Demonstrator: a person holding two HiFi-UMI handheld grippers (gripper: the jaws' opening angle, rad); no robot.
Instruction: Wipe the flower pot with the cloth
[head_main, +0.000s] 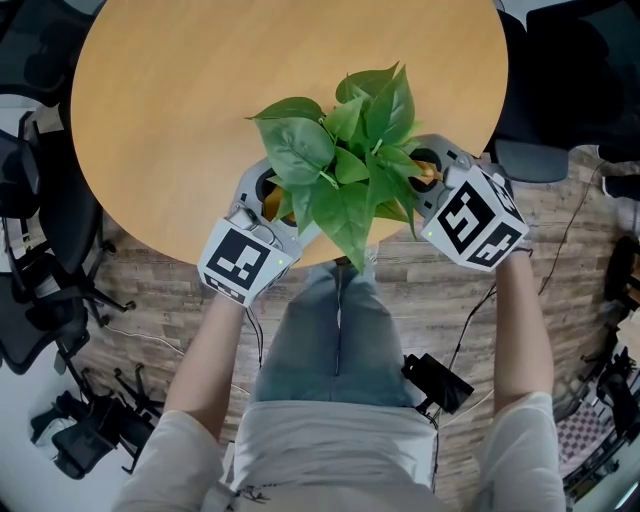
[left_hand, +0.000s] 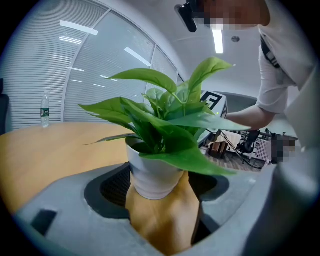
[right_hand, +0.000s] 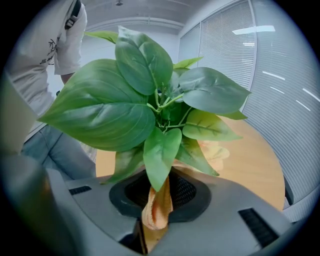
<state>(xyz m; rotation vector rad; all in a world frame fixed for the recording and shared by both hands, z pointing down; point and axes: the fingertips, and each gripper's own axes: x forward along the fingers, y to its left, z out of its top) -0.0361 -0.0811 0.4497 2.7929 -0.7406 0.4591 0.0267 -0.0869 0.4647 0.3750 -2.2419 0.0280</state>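
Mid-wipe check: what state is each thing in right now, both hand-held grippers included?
Flower pot: upright on the table, near its edge.
Plant: upright in the pot, leaves spread.
Cloth: bunched against the pot's base, gripped by both grippers.
Left hand-held gripper: shut on a thick bunch of cloth.
Right hand-held gripper: shut on a folded strip of cloth.
Bottle: upright.

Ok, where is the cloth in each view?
Head view: small orange patches of cloth on either side of the plant, mostly under its leaves.
Left gripper view: cloth at bottom centre, between the jaws, under the white pot.
Right gripper view: cloth at bottom centre, pinched between the jaws.
Shared landmark: the plant.
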